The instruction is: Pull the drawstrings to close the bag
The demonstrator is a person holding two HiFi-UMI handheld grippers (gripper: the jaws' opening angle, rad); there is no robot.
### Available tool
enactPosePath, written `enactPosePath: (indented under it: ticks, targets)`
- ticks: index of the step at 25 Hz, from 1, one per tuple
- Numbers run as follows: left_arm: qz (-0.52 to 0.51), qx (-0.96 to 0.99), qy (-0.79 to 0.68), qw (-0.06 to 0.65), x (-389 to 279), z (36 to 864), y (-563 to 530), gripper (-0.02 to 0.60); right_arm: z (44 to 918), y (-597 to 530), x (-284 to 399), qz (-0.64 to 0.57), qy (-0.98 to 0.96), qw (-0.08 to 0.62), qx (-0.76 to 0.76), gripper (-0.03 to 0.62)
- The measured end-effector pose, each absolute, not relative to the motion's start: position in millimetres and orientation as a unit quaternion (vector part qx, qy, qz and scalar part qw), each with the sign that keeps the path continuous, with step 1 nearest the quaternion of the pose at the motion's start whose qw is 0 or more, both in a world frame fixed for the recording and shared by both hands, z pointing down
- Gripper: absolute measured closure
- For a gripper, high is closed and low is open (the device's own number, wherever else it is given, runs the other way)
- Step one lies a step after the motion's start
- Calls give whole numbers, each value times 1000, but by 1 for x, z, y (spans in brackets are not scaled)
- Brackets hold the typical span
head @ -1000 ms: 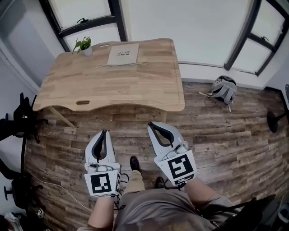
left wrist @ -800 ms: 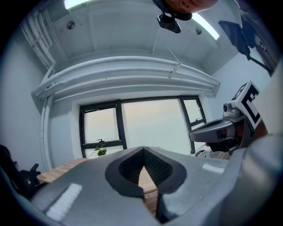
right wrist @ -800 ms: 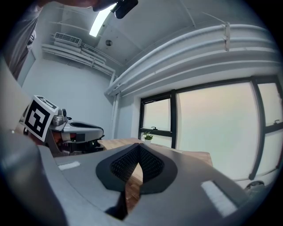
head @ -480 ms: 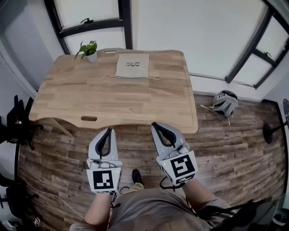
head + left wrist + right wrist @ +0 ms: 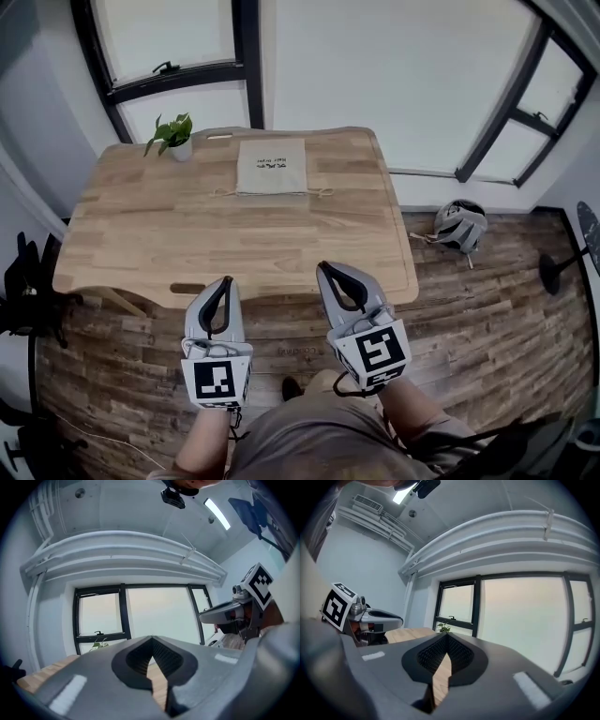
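Distance was the whole matter. The flat beige cloth drawstring bag (image 5: 272,166) lay at twelve o'clock from both my tongs, far across the pale wooden table (image 5: 234,248) and close to its window-side edge. I held the tongs back at about the table's near edge.

My left tongs (image 5: 225,280) and right tongs (image 5: 323,267) pointed side by side toward the bag. Both were pinched together at the tips and gripped nothing; only the diamond-shaped hollow behind the pads let the wood show through.

The bag's mouth faced me, so its gathered hem ran from nine to three o'clock. The left cord end (image 5: 223,193) poked out toward nine and the right cord end (image 5: 322,192) toward three. The bag sat almost midway between the lines of the two tongs, so neither hand was clearly nearer. Each cord end lay roughly dead ahead of the tongs on its own side.

I judged that none of the pulling had begun. The next move called for a long reach to twelve, with the jaws parting before they met the cords.

From my head I saw the bag, the cords and both tongs at once. Each tongs' own camera showed its closed tips plainly, with the other tongs alongside. It also showed a strip of tabletop and the small green potted plant (image 5: 172,139), which stood at ten o'clock from the bag. The bag itself did not show in either.
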State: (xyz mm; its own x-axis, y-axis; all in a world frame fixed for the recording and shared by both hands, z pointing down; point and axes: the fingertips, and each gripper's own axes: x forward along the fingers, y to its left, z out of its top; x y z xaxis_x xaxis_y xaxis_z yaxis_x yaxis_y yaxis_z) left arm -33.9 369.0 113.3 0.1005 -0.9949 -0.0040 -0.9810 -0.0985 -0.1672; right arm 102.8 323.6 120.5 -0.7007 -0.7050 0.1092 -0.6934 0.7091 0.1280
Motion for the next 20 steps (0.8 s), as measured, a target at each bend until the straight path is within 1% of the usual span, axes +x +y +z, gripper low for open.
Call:
enactPosePath:
  ticks: [6,11,14,20]
  targets:
    - [-68,-750,656,44,-37,130,339,580,138,295,108,-18,-915,90,393,565]
    - [-70,-757,648,37,-44,147,300,580,158,261,100,-4,-920,95,381,565]
    - [-82,-761,643,27,-49,157,270,580,167,233,92,5,-924,98,371,565]
    - [-99,-766,634,29,-59,170,204,580,176,158,78,11,-926,90,365,565]
